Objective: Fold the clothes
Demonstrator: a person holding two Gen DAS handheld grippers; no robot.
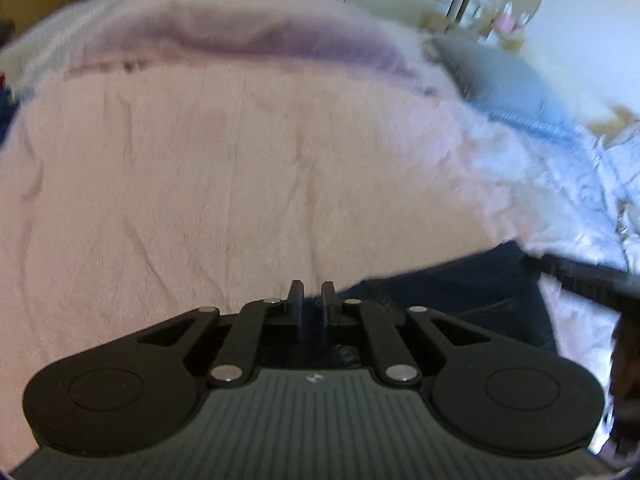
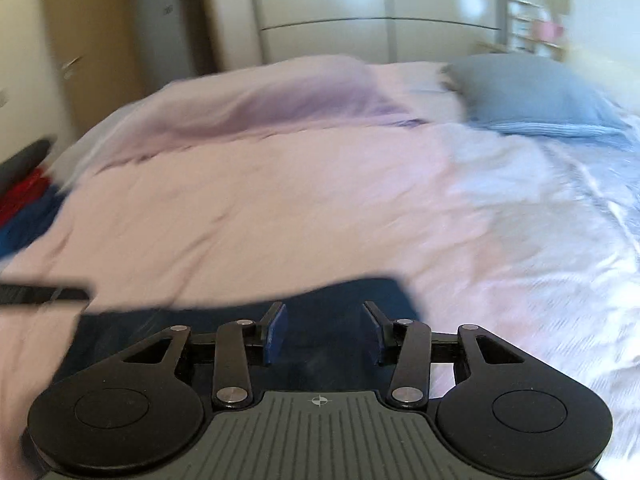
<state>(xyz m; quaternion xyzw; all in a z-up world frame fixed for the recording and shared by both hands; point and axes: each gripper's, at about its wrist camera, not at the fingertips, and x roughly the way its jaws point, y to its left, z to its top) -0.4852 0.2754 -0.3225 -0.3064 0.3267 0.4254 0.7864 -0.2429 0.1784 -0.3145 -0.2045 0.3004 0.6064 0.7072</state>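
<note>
Below, right gripper fingers apart over dark garment edge, left gripper fingers nearly together, bed.

You have a pink bedspread covering the bed, a grey-blue pillow at its far right, and pale wardrobe doors behind it.

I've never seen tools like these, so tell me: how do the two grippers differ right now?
The left gripper has its jaws nearly together; the right gripper has them spread wide. The left points mostly over the pink bedcover; the right hangs over the dark blue garment. Neither visibly grips cloth. Both are the same black design.
</note>
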